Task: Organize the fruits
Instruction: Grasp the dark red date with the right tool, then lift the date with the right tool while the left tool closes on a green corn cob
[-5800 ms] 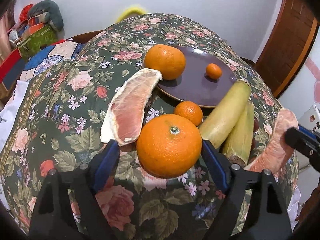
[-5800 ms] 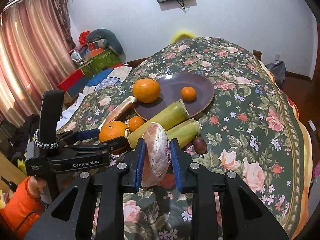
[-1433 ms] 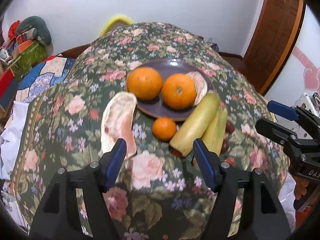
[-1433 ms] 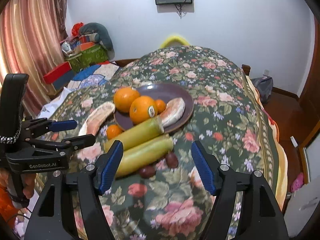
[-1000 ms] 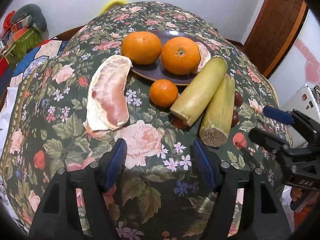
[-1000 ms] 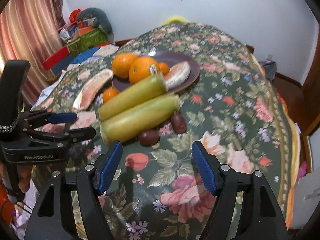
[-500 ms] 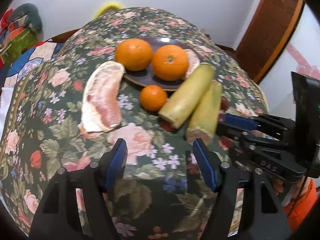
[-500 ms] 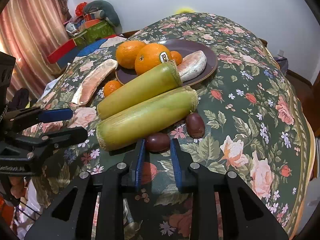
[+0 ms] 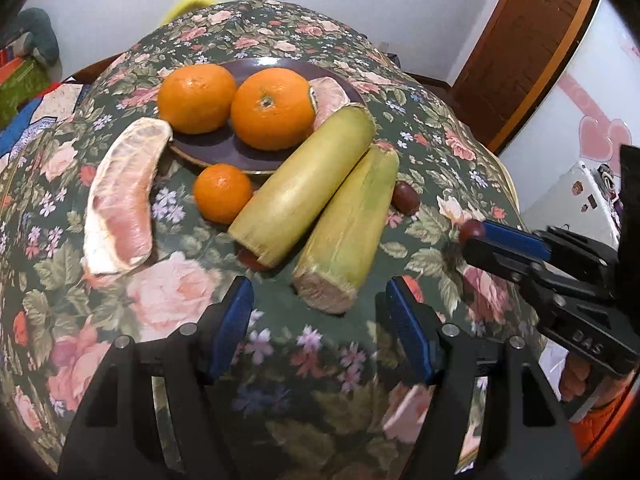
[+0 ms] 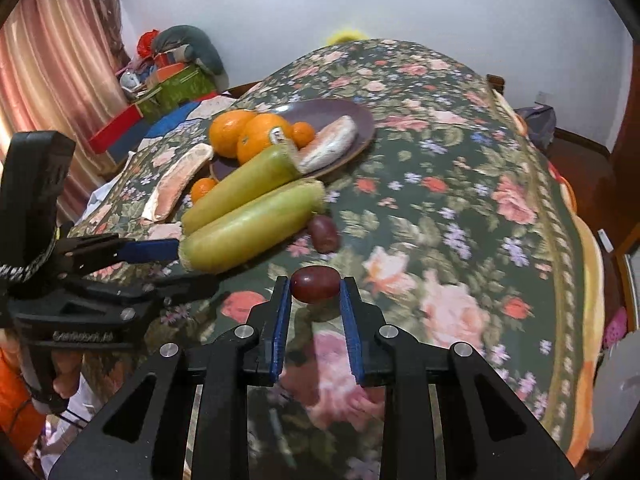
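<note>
The table, under a dark floral cloth (image 10: pixel 460 208), carries everything noted here. A purple plate (image 10: pixel 352 120) sits toward its far side and holds two large oranges (image 9: pixel 272 108), a small mandarin (image 10: pixel 303 134) and one pomelo segment (image 10: pixel 330 148).

Two long green sugarcane pieces (image 9: pixel 304 188) lie side by side on the cloth, the upper end of one resting against the plate's near rim. A second pomelo segment (image 9: pixel 124 192) lies on the cloth to the left of the plate, its tip touching the rim. A second small mandarin (image 9: pixel 222 192) sits just in front of the plate, beside the left cane piece.

The left gripper (image 9: pixel 320 324) hovers just short of the cut ends of the cane, fingers spread wide and holding nothing.

The right gripper (image 10: pixel 315 292) is clamped on a red jujube (image 10: pixel 315 284), pinched between the blue fingertip pads above the cloth, near the right cane piece. Another jujube (image 10: pixel 324 232) lies on the cloth just beside that cane piece. A third reddish fruit (image 9: pixel 250 258) shows partly under the left cane's cut end.
</note>
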`<move>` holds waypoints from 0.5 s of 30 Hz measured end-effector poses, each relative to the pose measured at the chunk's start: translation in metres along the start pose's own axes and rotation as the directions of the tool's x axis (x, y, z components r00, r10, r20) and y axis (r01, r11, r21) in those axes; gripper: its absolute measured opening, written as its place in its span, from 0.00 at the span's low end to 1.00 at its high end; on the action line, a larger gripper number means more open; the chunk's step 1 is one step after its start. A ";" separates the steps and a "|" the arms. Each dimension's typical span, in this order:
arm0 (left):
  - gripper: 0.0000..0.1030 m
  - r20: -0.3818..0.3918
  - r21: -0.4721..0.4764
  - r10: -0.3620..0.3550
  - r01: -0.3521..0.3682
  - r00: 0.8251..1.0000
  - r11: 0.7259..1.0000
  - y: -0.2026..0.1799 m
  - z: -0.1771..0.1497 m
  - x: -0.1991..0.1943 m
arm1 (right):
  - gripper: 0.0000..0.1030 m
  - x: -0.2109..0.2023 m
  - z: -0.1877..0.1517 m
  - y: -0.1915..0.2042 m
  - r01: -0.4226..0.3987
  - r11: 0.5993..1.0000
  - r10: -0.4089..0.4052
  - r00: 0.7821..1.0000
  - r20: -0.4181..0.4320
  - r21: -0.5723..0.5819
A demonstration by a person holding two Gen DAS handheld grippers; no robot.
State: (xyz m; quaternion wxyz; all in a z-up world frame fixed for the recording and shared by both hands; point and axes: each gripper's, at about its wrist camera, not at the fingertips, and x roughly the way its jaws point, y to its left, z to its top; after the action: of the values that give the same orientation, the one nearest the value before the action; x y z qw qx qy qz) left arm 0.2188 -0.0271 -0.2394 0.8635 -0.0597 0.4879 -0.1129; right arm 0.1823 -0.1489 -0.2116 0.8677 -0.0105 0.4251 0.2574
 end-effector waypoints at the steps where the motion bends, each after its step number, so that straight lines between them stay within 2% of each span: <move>1: 0.65 0.000 -0.002 -0.007 0.007 1.000 1.000 -0.002 0.001 0.002 | 0.22 -0.002 -0.001 -0.002 0.004 1.000 -0.004 1.000 0.002 0.002; 4: 0.64 0.000 -0.006 0.000 0.000 1.000 1.000 -0.009 0.003 0.005 | 0.22 -0.004 -0.002 -0.006 0.012 1.000 -0.012 1.000 0.005 0.005; 8: 0.43 0.010 -0.009 0.045 -0.045 0.999 0.999 -0.010 0.002 0.007 | 0.22 -0.006 -0.005 -0.008 0.007 1.000 -0.008 1.000 0.009 0.013; 9: 0.40 0.010 -0.015 0.030 -0.029 1.000 0.999 -0.007 0.002 0.007 | 0.22 -0.007 -0.005 -0.009 0.004 1.000 -0.005 1.000 0.009 0.013; 11: 0.39 0.009 -0.025 0.014 -0.014 1.000 1.000 -0.005 0.001 0.004 | 0.22 -0.008 -0.006 -0.008 0.001 1.000 -0.001 1.000 0.012 0.015; 15: 0.38 0.016 0.006 0.040 -0.040 0.999 0.999 -0.009 -0.006 -0.002 | 0.22 -0.012 -0.006 -0.005 -0.001 1.000 0.001 1.000 0.018 0.012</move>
State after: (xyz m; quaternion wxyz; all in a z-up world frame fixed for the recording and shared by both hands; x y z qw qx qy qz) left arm 0.2112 -0.0353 -0.2389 0.8696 -0.0480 0.4818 -0.0967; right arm 0.1738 -0.1596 -0.2075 0.8715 -0.0026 0.4187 0.2553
